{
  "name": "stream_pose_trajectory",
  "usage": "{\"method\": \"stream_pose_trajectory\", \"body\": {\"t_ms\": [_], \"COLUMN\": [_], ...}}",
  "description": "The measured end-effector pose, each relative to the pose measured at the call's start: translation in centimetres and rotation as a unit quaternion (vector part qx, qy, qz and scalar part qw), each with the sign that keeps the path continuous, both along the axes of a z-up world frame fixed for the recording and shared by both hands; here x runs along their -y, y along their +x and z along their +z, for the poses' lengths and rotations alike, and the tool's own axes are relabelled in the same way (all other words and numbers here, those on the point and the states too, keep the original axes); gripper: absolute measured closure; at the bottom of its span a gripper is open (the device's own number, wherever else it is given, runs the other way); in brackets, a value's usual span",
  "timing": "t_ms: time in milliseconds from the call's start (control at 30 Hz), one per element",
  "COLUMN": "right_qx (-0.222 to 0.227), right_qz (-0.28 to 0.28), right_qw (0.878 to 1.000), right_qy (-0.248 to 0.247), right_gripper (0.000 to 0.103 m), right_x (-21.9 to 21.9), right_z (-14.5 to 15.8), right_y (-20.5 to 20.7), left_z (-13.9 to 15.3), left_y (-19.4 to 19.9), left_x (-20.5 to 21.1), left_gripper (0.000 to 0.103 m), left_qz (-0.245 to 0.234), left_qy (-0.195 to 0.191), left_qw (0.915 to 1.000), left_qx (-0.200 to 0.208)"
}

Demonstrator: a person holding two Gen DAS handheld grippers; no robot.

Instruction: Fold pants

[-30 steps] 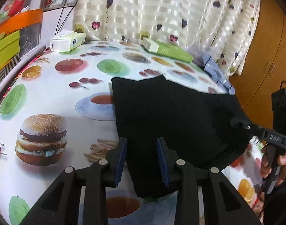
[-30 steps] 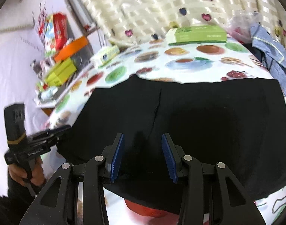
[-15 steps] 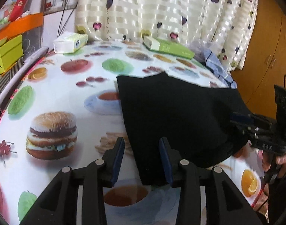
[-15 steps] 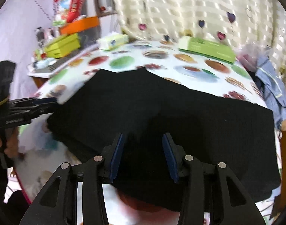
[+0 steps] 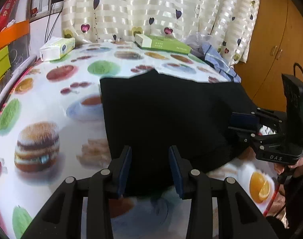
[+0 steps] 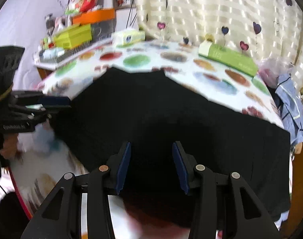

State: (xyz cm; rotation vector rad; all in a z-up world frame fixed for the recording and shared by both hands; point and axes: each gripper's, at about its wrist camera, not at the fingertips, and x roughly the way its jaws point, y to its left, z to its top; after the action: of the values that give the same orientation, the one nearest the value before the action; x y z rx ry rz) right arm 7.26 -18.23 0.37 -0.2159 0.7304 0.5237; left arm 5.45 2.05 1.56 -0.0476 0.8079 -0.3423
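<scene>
Black pants (image 5: pixel 167 115) lie folded flat on the table with the fruit-and-burger print cloth (image 5: pixel 52 103); they also fill the middle of the right wrist view (image 6: pixel 171 115). My left gripper (image 5: pixel 149 167) is open and empty, just above the near edge of the pants. My right gripper (image 6: pixel 151 165) is open and empty over the near edge too. In the left wrist view the right gripper (image 5: pixel 243 122) shows at the pants' right edge. In the right wrist view the left gripper (image 6: pixel 52 103) shows at their left edge.
A green box (image 5: pixel 163 43) and a tissue box (image 5: pixel 56 47) stand at the back by the curtain. A blue garment (image 5: pixel 219 61) lies at the table's far right. Yellow and orange boxes (image 6: pixel 79 31) are stacked at the left. A wooden cabinet (image 5: pixel 274 45) is on the right.
Both grippers have drawn back toward the near edge of the pants and turned; the right wrist view has swung to the right. Both stay open. The pants lie as before.
</scene>
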Motion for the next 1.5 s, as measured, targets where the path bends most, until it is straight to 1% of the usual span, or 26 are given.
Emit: {"method": "stream_pose_trajectory", "body": {"t_ms": [33, 100, 167, 267, 367, 433, 467, 500, 533, 567, 633, 767, 867, 967, 1000, 1033, 1100, 1167, 1233, 1333, 1500], "right_qx": [0.003, -0.003, -0.008, -0.033, -0.048, -0.065, -0.075, -0.075, -0.077, -0.08, -0.07, -0.052, -0.043, -0.034, -0.035, -0.045, -0.041, -0.043, -0.042, -0.032, -0.026], "right_qz": [-0.002, -0.011, -0.022, -0.03, -0.037, -0.047, -0.056, -0.059, -0.058, -0.061, -0.058, -0.037, -0.026, -0.028, -0.029, -0.028, -0.031, -0.04, -0.043, -0.045, -0.052], "right_qw": [1.0, 0.999, 0.999, 0.997, 0.996, 0.995, 0.995, 0.994, 0.994, 0.994, 0.994, 0.997, 0.998, 0.999, 0.999, 0.998, 0.998, 0.998, 0.998, 0.998, 0.998], "right_qy": [0.017, 0.034, 0.044, 0.066, 0.066, 0.053, 0.047, 0.051, 0.053, 0.053, 0.056, 0.053, 0.046, 0.031, 0.028, 0.024, 0.025, 0.016, 0.019, 0.019, 0.027], "right_gripper": [0.058, 0.058, 0.058, 0.059, 0.059, 0.059, 0.059, 0.059, 0.059, 0.059, 0.059, 0.059, 0.059, 0.059, 0.059, 0.059, 0.059, 0.059, 0.059, 0.059, 0.059], "right_x": [0.0, -0.2, -0.5, -0.7, -1.0, -1.1, -1.1, -0.9, -0.7, -0.5, 0.2, 0.9, 0.9, 0.7, 0.7, 0.6, 0.7, 0.6, 0.8, 0.9, 1.8], "right_z": [0.4, 0.7, 0.8, 0.7, 0.0, -1.0, -1.5, -1.6, -1.5, -1.4, -0.8, -0.2, -0.6, -1.2, -1.6, -2.1, -1.9, -1.8, -1.6, -1.3, -1.1], "right_y": [0.6, 2.0, 3.5, 5.9, 8.2, 9.9, 10.4, 10.7, 10.7, 10.6, 9.4, 5.6, 2.3, 0.4, 0.0, -0.2, -0.2, -0.1, -0.6, -1.7, -3.1], "left_z": [0.3, 0.9, 1.1, 0.8, 0.1, -0.5, -0.8, -1.1, -1.1, -1.1, -0.9, -0.2, -0.1, -0.3, -0.3, -0.3, -0.6, -1.2, -1.2, -0.8, -1.2], "left_y": [0.5, 2.0, 4.1, 7.3, 9.3, 10.4, 10.7, 10.8, 10.8, 10.7, 10.2, 8.0, 5.6, 3.3, 2.6, 2.0, 1.0, 0.9, 0.5, -0.2, -0.7], "left_x": [0.1, 0.1, -0.3, -0.7, -0.5, -0.4, -0.3, -0.3, -0.2, -0.1, -0.2, -0.4, -0.1, 0.4, 0.6, 0.8, 1.3, 1.7, 1.8, 1.5, 2.0], "left_gripper": [0.062, 0.062, 0.062, 0.062, 0.062, 0.062, 0.062, 0.062, 0.062, 0.062, 0.062, 0.062, 0.062, 0.062, 0.062, 0.062, 0.062, 0.062, 0.062, 0.062, 0.062], "left_qz": [0.002, 0.005, 0.025, 0.038, 0.044, 0.046, 0.045, 0.043, 0.042, 0.04, 0.038, 0.037, 0.036, 0.033, 0.034, 0.036, 0.031, 0.028, 0.035, 0.037, 0.034], "left_qy": [0.003, 0.001, 0.001, -0.008, 0.001, 0.003, 0.003, 0.006, 0.01, 0.015, 0.018, 0.005, 0.003, -0.013, -0.014, -0.011, -0.013, -0.019, -0.022, -0.045, -0.037], "left_qw": [1.0, 0.9999, 0.9996, 0.9993, 0.999, 0.9988, 0.9987, 0.9987, 0.9988, 0.9989, 0.9988, 0.9989, 0.9991, 0.9991, 0.9991, 0.9992, 0.9994, 0.9993, 0.9991, 0.9982, 0.9986], "left_qx": [0.004, 0.015, 0.011, 0.0, -0.008, -0.018, -0.024, -0.027, -0.023, -0.022, -0.024, -0.027, -0.024, -0.024, -0.02, -0.014, -0.005, -0.015, -0.012, -0.014, -0.015]}}
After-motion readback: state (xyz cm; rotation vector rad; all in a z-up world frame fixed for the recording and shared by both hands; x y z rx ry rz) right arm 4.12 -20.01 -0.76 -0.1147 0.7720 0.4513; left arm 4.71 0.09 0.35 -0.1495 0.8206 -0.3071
